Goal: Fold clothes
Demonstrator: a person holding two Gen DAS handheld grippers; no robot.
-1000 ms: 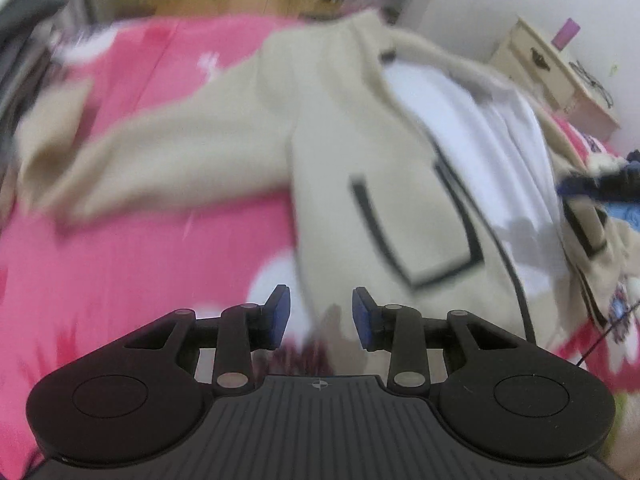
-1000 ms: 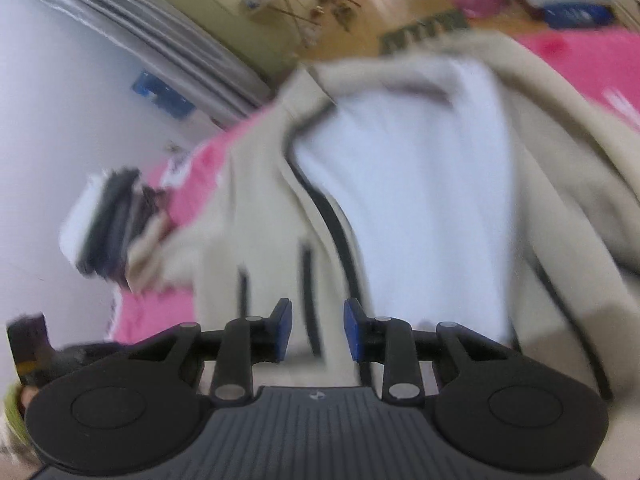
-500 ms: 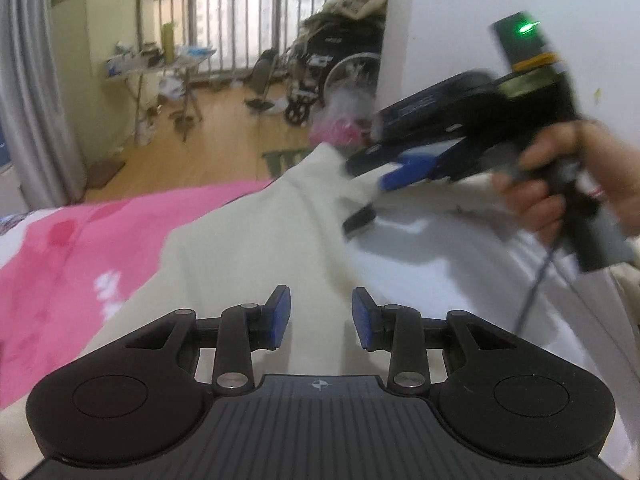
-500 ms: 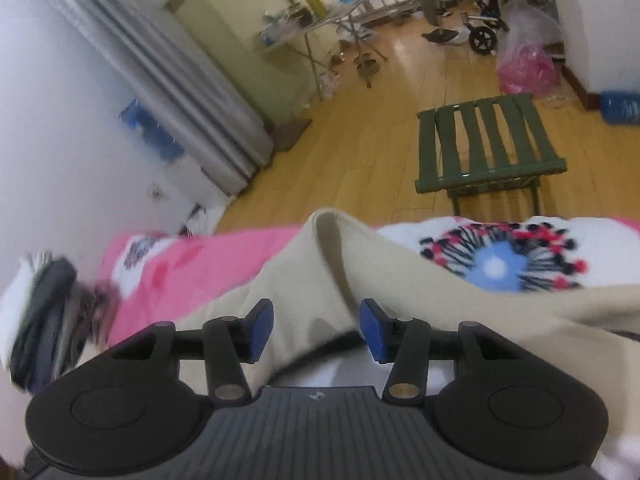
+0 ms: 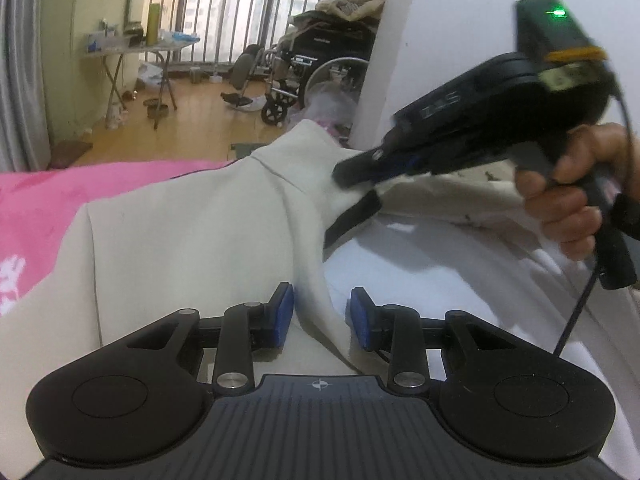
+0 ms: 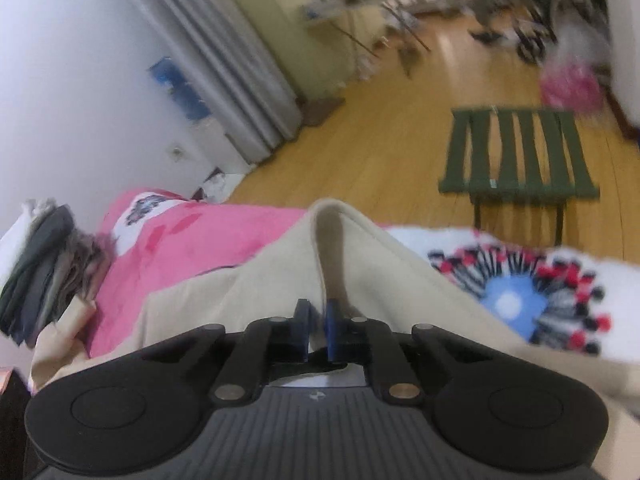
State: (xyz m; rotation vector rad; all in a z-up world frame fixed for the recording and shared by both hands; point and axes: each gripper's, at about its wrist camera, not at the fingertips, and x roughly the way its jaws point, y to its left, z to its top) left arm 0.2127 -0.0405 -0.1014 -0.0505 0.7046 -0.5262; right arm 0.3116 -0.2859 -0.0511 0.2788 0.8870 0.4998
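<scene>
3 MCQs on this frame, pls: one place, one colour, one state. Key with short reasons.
1. Where does the green stool stand?
A. on the wooden floor beyond the bed
B. on the bed
C. on the folding table

2. What colour is the jacket?
A. navy
B. cream
C. red

3. How are the right gripper's fingers?
A. wide open, nothing between
B. out of view
C. closed on a fold of the jacket

Key:
1 A, its legs rest on the floor past the pink bedspread.
2 B, pale cream cloth in both views.
3 C, the blue pads have just closed and pinch the raised fold.
</scene>
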